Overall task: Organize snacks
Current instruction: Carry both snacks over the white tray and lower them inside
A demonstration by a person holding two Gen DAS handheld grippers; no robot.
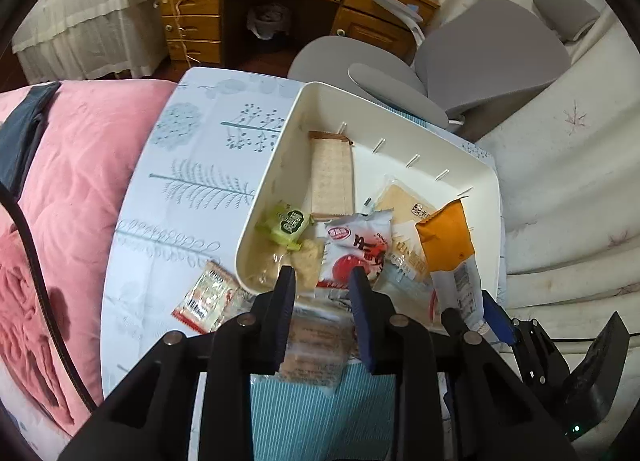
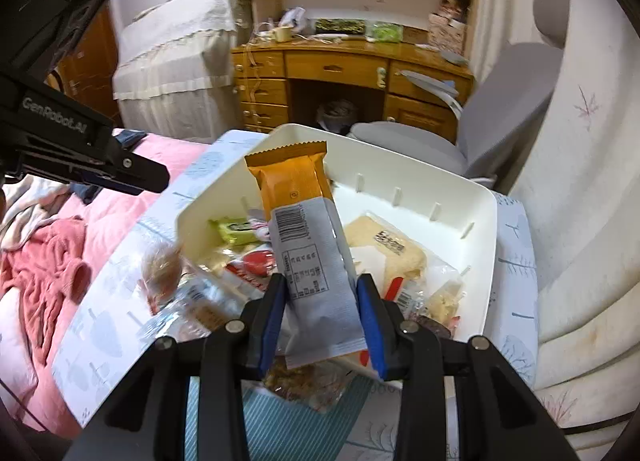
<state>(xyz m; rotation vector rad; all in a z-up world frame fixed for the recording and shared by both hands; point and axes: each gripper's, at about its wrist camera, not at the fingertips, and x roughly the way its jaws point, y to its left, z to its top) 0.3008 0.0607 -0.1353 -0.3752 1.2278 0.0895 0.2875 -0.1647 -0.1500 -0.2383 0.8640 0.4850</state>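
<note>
I am working over a small table (image 1: 188, 165) covered with a pale blue cloth printed with trees and leaves, a pink quilt (image 1: 76, 165) at the left of the frame. Behind, in the upper part of both views, stands one wooden desk (image 2: 340, 69) with drawers, one grey chair (image 2: 500, 121) beside it, and a shelf of books above the desk in the right wrist view.

One white bin (image 1: 400, 129) sits on the cloth, mid-frame. In it I count one green packet (image 1: 286, 223), one red and white packet (image 1: 356, 253), one long beige wafer pack (image 1: 332, 177) and one clear bag with a pale square inside (image 1: 404, 205) — other wrappers beneath are too jumbled to count. One red-edged sachet (image 1: 204, 295) lies on the cloth just outside the bin's lower left corner.

My left gripper (image 1: 322, 279) is closed as far as it goes on a clear wrapped snack (image 1: 316, 341), low in its frame. My right gripper (image 2: 322, 287) clamps one orange and grey snack pouch (image 2: 304, 229) — held upright over the bin's near edge.
</note>
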